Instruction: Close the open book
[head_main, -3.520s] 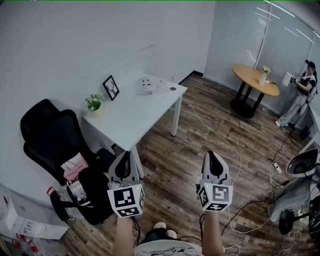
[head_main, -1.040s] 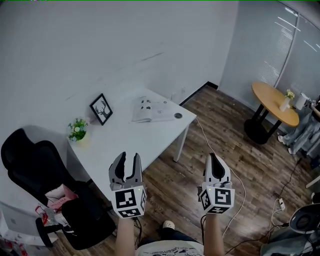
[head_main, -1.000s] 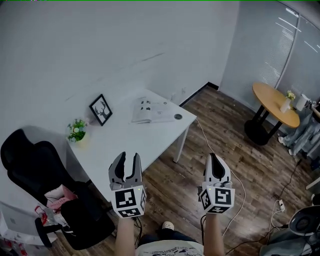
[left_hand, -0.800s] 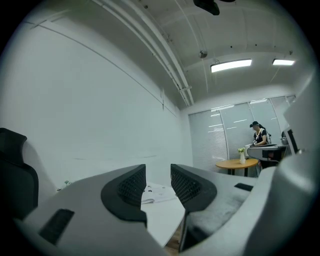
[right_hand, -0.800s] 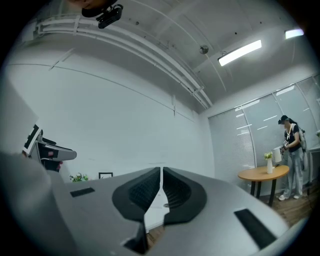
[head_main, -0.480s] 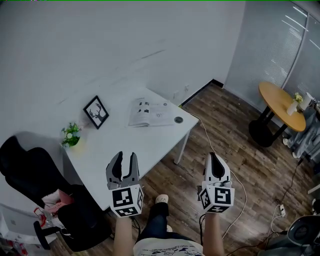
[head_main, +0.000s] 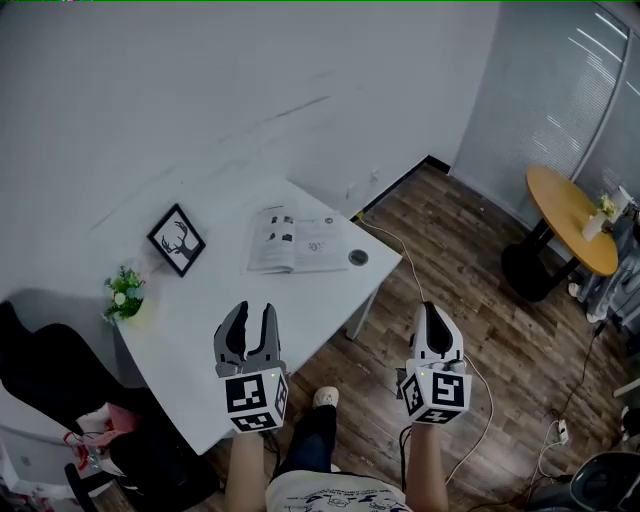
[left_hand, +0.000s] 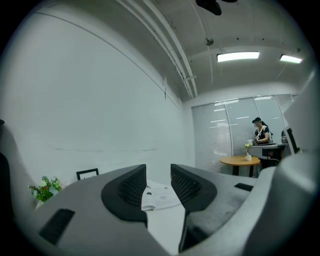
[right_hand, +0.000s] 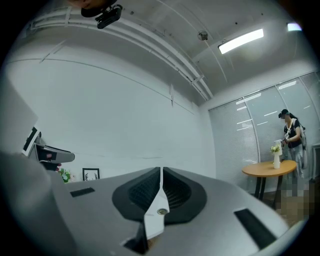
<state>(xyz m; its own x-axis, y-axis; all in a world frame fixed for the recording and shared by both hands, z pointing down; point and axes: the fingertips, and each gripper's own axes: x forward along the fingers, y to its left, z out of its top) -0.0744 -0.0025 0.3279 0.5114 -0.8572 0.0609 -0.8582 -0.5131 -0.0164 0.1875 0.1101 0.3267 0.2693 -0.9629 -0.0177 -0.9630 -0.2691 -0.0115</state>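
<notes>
The open book (head_main: 297, 240) lies flat, pages up, at the far end of the white table (head_main: 200, 320). In the head view my left gripper (head_main: 250, 315) hangs over the table's near part, well short of the book, open with nothing between its fingers. The left gripper view shows the book (left_hand: 159, 196) through the gap between the jaws of the left gripper (left_hand: 158, 174). My right gripper (head_main: 432, 312) is over the wooden floor to the right of the table, shut and empty. In the right gripper view the jaws of the right gripper (right_hand: 161, 172) meet along one line.
On the table stand a framed deer picture (head_main: 176, 240), a small potted plant (head_main: 124, 292) and a small dark round thing (head_main: 358, 258) beside the book. A black chair (head_main: 40, 370) is at the left, a round wooden table (head_main: 570, 205) at the right. Cables run across the floor.
Both grippers have come closer to the table, and the table and book now lie nearer and lower in the head view. Neither gripper's jaws have changed.
</notes>
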